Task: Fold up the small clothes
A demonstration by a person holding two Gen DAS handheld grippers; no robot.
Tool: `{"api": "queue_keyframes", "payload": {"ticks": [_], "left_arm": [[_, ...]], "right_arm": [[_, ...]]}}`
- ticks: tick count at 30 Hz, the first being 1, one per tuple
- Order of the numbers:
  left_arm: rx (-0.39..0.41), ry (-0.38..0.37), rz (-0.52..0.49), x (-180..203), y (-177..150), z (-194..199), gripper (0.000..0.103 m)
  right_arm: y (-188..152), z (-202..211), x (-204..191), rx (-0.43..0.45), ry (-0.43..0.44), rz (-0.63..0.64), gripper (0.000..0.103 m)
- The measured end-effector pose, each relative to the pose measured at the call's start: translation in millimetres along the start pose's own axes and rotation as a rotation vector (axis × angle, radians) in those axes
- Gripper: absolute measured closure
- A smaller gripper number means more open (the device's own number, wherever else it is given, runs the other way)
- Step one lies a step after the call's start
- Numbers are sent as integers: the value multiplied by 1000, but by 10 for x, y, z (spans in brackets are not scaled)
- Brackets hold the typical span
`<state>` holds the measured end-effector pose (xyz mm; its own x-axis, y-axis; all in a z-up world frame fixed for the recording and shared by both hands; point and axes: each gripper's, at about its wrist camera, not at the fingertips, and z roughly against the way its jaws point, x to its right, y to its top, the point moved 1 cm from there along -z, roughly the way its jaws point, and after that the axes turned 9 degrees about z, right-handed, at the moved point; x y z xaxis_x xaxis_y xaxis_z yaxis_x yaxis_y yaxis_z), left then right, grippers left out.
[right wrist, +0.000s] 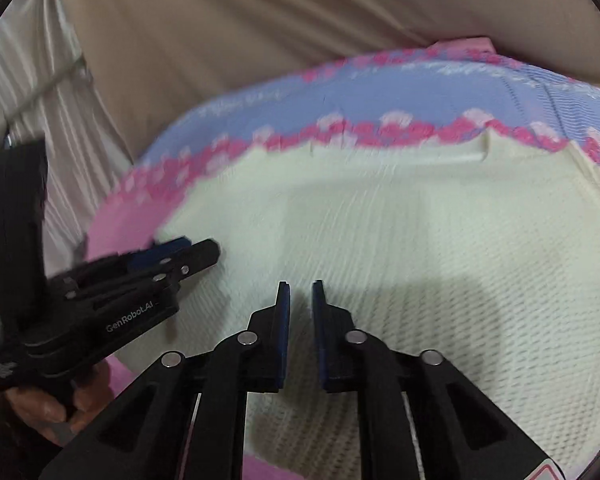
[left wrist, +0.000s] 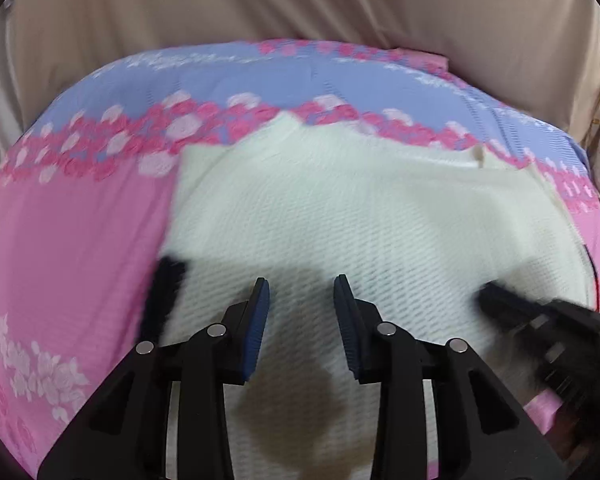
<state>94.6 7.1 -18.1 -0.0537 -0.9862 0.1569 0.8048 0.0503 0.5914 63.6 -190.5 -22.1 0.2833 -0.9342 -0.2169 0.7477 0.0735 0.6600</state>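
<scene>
Both grippers [left wrist: 302, 280] [right wrist: 299, 283] above cream garment [left wrist: 340, 208]

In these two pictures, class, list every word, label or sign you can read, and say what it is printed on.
"GenRobot.AI": white lettering on the body of the left gripper, seen from the right wrist view.
A red-edged sticker at the bottom edge: cut off, unreadable.
Nothing readable on the white garment or bedsheet.
</scene>
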Motion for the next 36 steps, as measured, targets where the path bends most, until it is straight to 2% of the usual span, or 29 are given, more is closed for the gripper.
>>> {"api": "queue_keyframes", "payload": {"ticks": [2,4,5,6,7,8,9,10,12,14,16,17,18,20,22,24,26,28,29,30,32,34,36], "left_arm": [[6,-3,37,-275,-34,86,77],[-5,-35,77,-498,-74,172,83],[-8,-42,87,-563,-98,217,84],[-5,-41,93,-604,-114,272,84],[2,-42,97,-610,-120,323,84],[10,-43,98,-593,-115,363,84],[19,-43,99,-569,-104,400,80],[34,-37,104,-538,-90,440,78],[56,-46,107,-476,-50,500,72],[80,-54,106,-407,3,562,67],[101,-41,116,-381,85,608,59],[112,-35,137,-401,126,622,51],[115,-40,171,-446,165,621,43],[126,-66,266,-584,209,592,38],[120,-106,367,-723,221,510,36],[69,-156,439,-831,231,330,36],[16,-169,471,-856,208,122,36],[-38,-161,481,-838,168,-91,37],[-27,-158,487,-828,155,-148,38],[3,-133,472,-787,168,-122,56],[-52,-147,443,-709,235,-178,75],[-34,-177,437,-590,314,-47,80],[8,-221,377,-346,396,179,81]], "right_arm": [[-88,98,232,2,-36,-47,101],[-194,393,638,21,-134,-134,101],[-288,604,911,32,-228,-181,101],[-388,788,1166,41,-287,-228,103],[-498,943,1390,56,-286,-283,103],[-632,1111,1619,44,-364,-358,103],[-713,1221,1744,54,-383,-389,103],[-765,1316,1810,78,-348,-418,103],[-764,1460,1773,106,-380,-430,103],[-668,1524,1606,127,-448,-382,90],[-565,1528,1424,151,-415,-345,87],[-454,1460,1315,159,-373,-315,87],[-361,1381,1210,161,-340,-285,87],[-159,1200,934,158,-259,-208,87],[35,923,680,125,-182,-139,87],[134,686,472,93,-132,-86,87],[183,412,352,41,-114,-43,87],[131,152,338,-24,-131,-29,87],[80,15,366,-46,-131,-32,88],[45,23,368,-7,-126,-29,89],[10,43,394,6,-110,-31,89],[-13,53,453,18,-80,-55,89],[-44,62,494,40,-52,-70,90]]}}
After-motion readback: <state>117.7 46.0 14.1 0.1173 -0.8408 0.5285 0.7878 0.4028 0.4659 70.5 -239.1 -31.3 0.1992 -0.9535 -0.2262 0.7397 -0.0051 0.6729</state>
